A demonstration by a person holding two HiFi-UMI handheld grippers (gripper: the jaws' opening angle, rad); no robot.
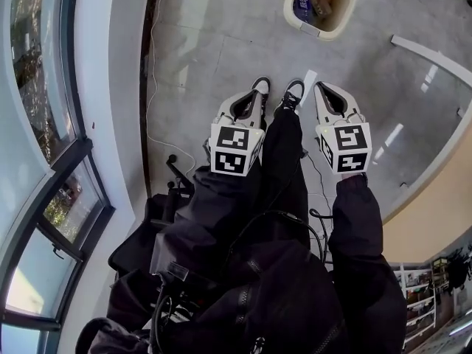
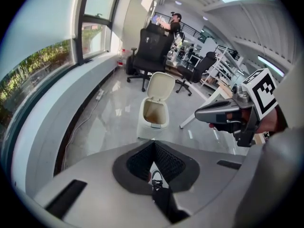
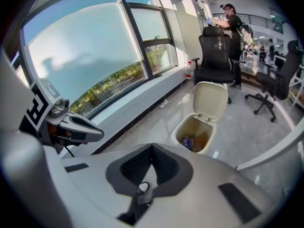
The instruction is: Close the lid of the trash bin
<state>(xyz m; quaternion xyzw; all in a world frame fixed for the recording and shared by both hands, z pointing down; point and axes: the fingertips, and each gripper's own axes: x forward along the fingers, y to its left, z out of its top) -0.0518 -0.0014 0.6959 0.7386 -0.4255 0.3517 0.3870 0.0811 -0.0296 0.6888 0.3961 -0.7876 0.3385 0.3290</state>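
Trash bin (image 1: 311, 28) is standing open on the floor (image 1: 221, 35) well ahead, lid (image 3: 211, 98) upright. Left gripper (image 2: 153, 144) and right gripper (image 3: 152, 146) are being held empty, jaws pressed together; light, hinged plastic is being judged easiest tipped at its top edge.

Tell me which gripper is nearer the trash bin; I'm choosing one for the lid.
Right. The right gripper lines up with the trash bin, short of it; the left gripper sits farther left.
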